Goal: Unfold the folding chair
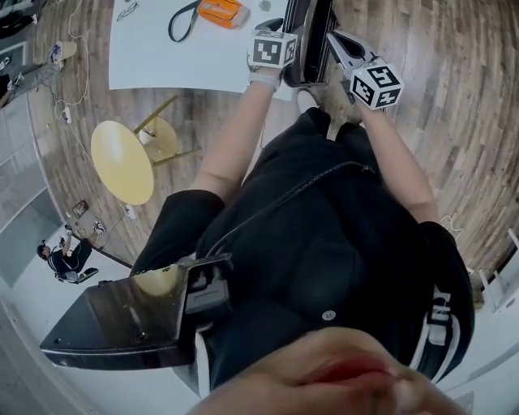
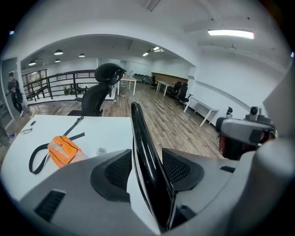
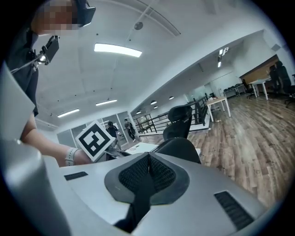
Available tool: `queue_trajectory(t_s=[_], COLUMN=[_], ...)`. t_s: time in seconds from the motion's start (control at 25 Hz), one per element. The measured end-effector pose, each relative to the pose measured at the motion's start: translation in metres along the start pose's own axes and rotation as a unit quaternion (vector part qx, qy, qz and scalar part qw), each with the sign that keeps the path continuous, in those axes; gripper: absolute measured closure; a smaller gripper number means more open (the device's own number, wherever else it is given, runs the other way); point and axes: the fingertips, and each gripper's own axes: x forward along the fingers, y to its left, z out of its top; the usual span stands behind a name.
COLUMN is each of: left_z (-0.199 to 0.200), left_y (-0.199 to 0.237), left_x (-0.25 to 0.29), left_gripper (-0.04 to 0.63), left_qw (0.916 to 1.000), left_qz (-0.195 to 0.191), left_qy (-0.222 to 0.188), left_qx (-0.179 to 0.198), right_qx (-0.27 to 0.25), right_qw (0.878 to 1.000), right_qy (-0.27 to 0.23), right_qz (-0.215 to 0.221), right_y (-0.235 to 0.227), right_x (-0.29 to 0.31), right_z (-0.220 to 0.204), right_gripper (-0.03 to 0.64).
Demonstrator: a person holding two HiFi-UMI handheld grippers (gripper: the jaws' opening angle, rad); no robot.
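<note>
One white table (image 1: 162,61), orange pouch (image 1: 220,11) atop; folding chair (image 1: 312,49); wood floor (image 1: 454,138).

Left claw (image 1: 293,62) perhaps at chair (image 1: 317,32).

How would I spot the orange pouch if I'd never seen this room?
Find the big white table on the wood floor. The pouch lies on it, left of the black folded chair. It is the only bright orange thing there, with a black strap looping off it.
</note>
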Motion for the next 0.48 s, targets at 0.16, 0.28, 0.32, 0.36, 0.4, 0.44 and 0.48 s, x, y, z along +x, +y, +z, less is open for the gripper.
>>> queue_trajectory(t_s=[0.16,0.28,0.32,0.36,0.4,0.44,0.48], left_z=[-0.003,0.004,0.006,0.005,0.004,0.003,0.003], left_y=[0.000,-0.002,-0.003,-0.003,-0.003,-0.003,-0.004], left_x=[0.013,0.017,0.016,0.015,0.014,0.013,0.013], left_gripper=[0.405,0.437,0.443,0.449,0.456,0.464,0.473], left_qw=[0.9997,0.9997,0.9997,0.9997,0.9996,0.9994,0.9991], left_qz=[-0.004,-0.002,-0.001,-0.003,-0.006,-0.010,-0.013], left_qy=[0.023,0.023,0.024,0.026,0.028,0.028,0.027], left_qx=[-0.003,0.000,0.002,0.000,-0.007,-0.018,-0.031], right_qx=[0.034,0.044,0.052,0.063,0.073,0.081,0.083], right_qw=[0.998,0.994,0.993,0.991,0.988,0.986,0.983], right_qy=[0.009,0.031,0.041,0.051,0.063,0.076,0.091], right_qz=[-0.054,-0.090,-0.100,-0.110,-0.119,-0.127,-0.134], right_y=[-0.031,-0.056,-0.061,-0.065,-0.068,-0.072,-0.076], right_x=[0.010,0.022,0.027,0.031,0.035,0.038,0.042], right_z=[-0.028,-0.054,-0.064,-0.075,-0.089,-0.102,-0.115], right_gripper=[0.607,0.607,0.607,0.607,0.606,0.606,0.606])
